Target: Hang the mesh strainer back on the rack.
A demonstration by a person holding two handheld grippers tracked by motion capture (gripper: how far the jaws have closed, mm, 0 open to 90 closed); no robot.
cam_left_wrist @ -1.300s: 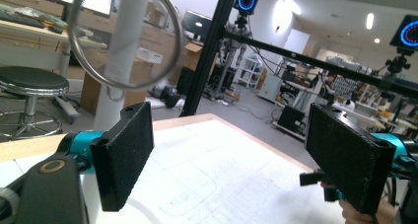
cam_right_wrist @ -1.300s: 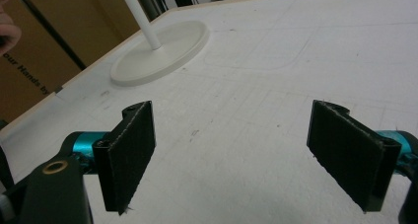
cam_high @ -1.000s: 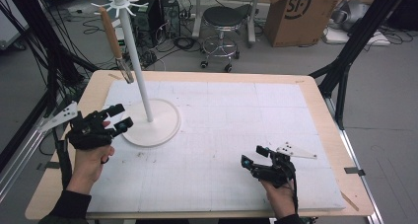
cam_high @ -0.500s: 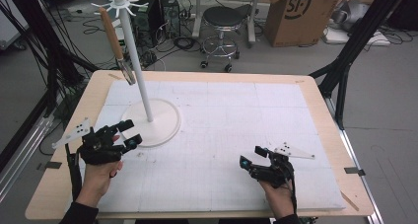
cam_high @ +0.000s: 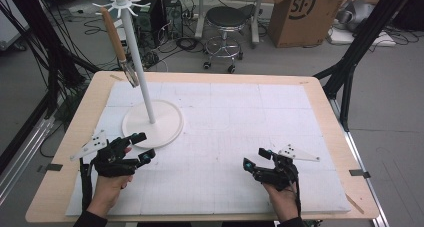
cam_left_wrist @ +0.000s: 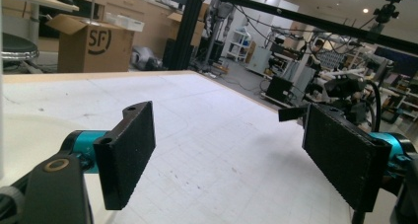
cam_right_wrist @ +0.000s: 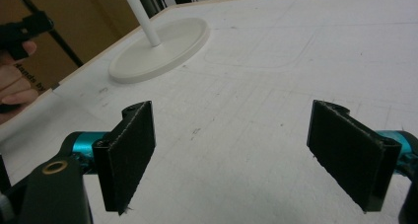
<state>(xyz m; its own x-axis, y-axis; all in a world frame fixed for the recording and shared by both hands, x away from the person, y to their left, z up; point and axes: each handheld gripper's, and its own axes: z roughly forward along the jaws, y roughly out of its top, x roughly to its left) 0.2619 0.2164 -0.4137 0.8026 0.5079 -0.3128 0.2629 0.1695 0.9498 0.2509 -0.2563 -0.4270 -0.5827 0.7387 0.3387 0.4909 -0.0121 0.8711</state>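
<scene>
Both grippers rest low over the white mat [cam_high: 240, 132] on the tabletop [cam_high: 325, 102], and neither holds anything. The left gripper [cam_high: 142, 147] sits just beside the round base of the white hanging stand [cam_high: 152, 122], its jaws standing wide apart with only bare mat between them in the left gripper view. The right gripper [cam_high: 255, 159] lies near the front edge, well apart from the stand, its jaws likewise spread wide and empty in the right gripper view, where the stand's base [cam_right_wrist: 160, 49] shows ahead. The item of the work, a wooden-handled utensil [cam_high: 119, 44], hangs from one of the hooks at the stand's crown, tilted, its metal end down and close to the pole, high above both grippers. Whether that end touches the pole cannot be told. Judgement: the hanging step appears complete or not yet begun, with both hands in a resting position. If the utensil is to be handled next, the left gripper is the nearer; it would need to rise along the pole, align its open jaws across the wooden handle, and close without swinging the utensil or tipping the stand.
</scene>
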